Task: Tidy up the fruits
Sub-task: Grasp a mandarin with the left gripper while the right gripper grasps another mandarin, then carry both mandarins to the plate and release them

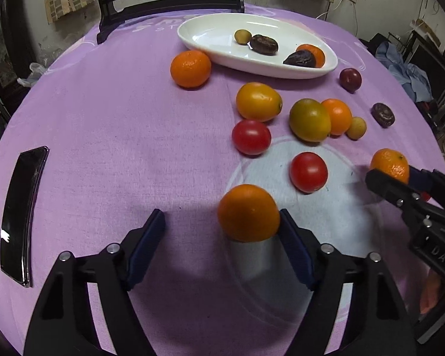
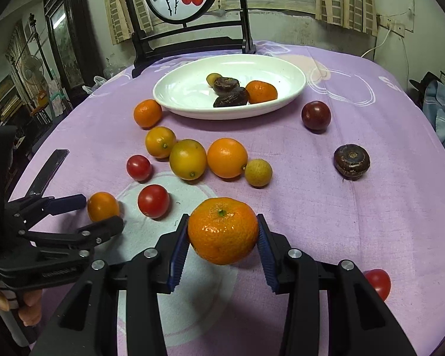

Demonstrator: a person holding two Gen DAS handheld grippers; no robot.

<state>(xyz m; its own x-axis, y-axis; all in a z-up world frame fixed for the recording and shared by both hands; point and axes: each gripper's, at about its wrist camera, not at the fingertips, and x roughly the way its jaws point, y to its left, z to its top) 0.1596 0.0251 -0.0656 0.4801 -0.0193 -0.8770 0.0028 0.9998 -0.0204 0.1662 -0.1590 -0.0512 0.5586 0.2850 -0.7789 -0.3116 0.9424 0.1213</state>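
Right gripper (image 2: 223, 238): blue pads clamped on both sides of a dimpled orange mandarin (image 2: 222, 231), lifted off the purple tablecloth (image 2: 356, 222). Left gripper (image 1: 222, 222): jaws wide apart; a smooth round orange fruit (image 1: 248, 213) sits by its right pad, left pad clear of it. Beyond, two red cherry tomatoes (image 2: 153, 201), then a cluster of yellow-orange citrus (image 2: 188, 159) mid-table. Far centre: white oval ceramic dish (image 2: 187, 89) holding dark brown fruits, one orange, one small yellow. Flat black phone (image 1: 20, 213) at left edge.
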